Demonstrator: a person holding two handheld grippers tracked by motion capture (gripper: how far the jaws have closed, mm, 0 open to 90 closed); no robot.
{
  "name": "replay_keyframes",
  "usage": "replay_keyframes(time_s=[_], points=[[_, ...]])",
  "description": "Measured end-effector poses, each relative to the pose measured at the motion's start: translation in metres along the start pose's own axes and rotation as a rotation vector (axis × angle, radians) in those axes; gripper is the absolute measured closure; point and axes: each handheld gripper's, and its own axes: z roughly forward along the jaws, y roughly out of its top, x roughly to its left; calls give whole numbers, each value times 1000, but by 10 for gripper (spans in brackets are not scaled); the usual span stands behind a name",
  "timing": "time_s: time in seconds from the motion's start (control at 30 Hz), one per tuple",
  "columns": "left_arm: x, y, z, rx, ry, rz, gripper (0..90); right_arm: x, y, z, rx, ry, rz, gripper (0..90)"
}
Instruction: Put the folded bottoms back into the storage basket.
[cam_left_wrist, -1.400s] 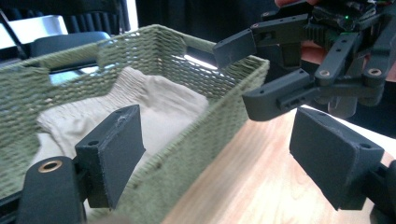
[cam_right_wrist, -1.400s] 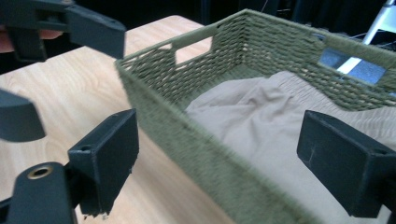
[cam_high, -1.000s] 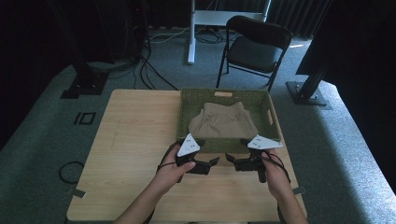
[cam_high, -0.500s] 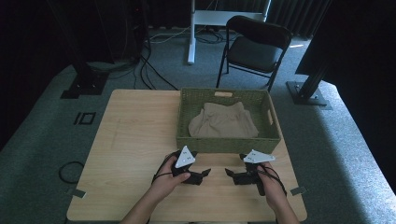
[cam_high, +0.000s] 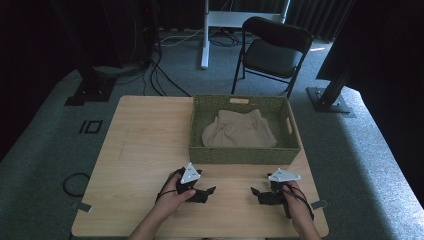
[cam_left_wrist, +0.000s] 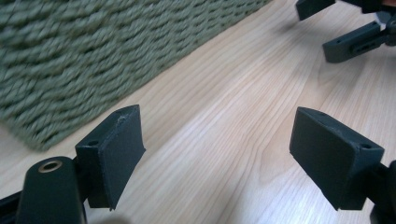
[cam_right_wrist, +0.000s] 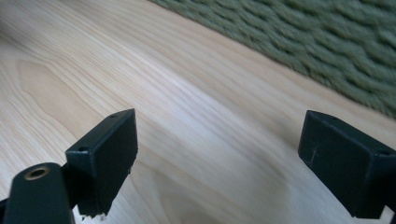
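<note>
Both hands have come down and back toward the person since the earlier frames: then the grippers hung at the near wall of the basket, and now they sit low over bare wood near the front edge of the table.

The wooden table (cam_high: 145, 145) takes up the middle of the high view, on grey carpet with a dark folding chair (cam_high: 272, 50) beyond its far side. On the right half of the table stands the green woven basket (cam_high: 240, 156), and inside it lies a beige cloth (cam_high: 239, 131), crumpled and resting against the basket floor, clear of both grippers.

The left gripper (cam_high: 207, 192) lies in the person's left hand (cam_high: 172, 197), in front of the basket's near left corner and apart from it. Its jaws stand wide apart with nothing between them; the left gripper view shows only wood grain in the gap, the woven wall to the upper left, and the other gripper's jaws at the upper right.

The right gripper (cam_high: 256, 194), in the right hand (cam_high: 295, 202), faces the left one across a stretch of bare table. Its jaws also gape wide and empty over the wood, the basket wall crossing the upper right of its own view.
</note>
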Motion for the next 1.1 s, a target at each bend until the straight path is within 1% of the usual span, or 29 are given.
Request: replay_keyframes(time_s=[0.03,0.07,0.1,0.13,0.2,0.23,0.3,0.47,0.5,0.57,0.63,0.7,0.73,0.77,0.9,0.97,1.1], points=[[1,-1,-1,1,5,1,185,-1,-2,-1,6,-6,5,115],[3,-2,-2,10,-5,2,185,-2,-4,-2,13,-16,9,115],[4,-4,-3,16,-10,-16,185,-4,-6,-3,20,-25,14,115],[6,-5,-4,15,8,-23,185,-5,-8,-4,23,-33,21,115],[10,-9,-6,36,44,-14,185,-8,-11,-7,28,-42,29,115],[12,-12,-7,51,57,-20,185,-10,-13,-8,30,-48,36,115],[16,-18,-9,63,80,-36,185,-13,-16,-12,33,-65,40,115],[23,-28,-14,102,105,-55,185,-21,-23,-17,45,-100,65,115],[24,-29,-15,95,106,-56,185,-23,-25,-18,50,-107,63,115],[26,-30,-18,104,125,-68,185,-27,-28,-20,50,-115,88,118],[28,-32,-19,138,151,-62,185,-29,-31,-21,57,-126,94,129],[30,-33,-20,138,172,-85,185,-30,-32,-23,58,-130,100,129],[31,-34,-21,149,190,-97,185,-31,-32,-23,60,-133,102,129],[32,-34,-21,150,207,-100,185,-31,-33,-23,58,-137,107,127],[32,-35,-22,162,250,-97,185,-30,-32,-21,50,-146,111,121],[32,-35,-21,169,265,-103,166,-30,-32,-21,51,-144,109,120],[33,-35,-21,172,272,-109,139,-30,-32,-21,51,-142,108,116]])
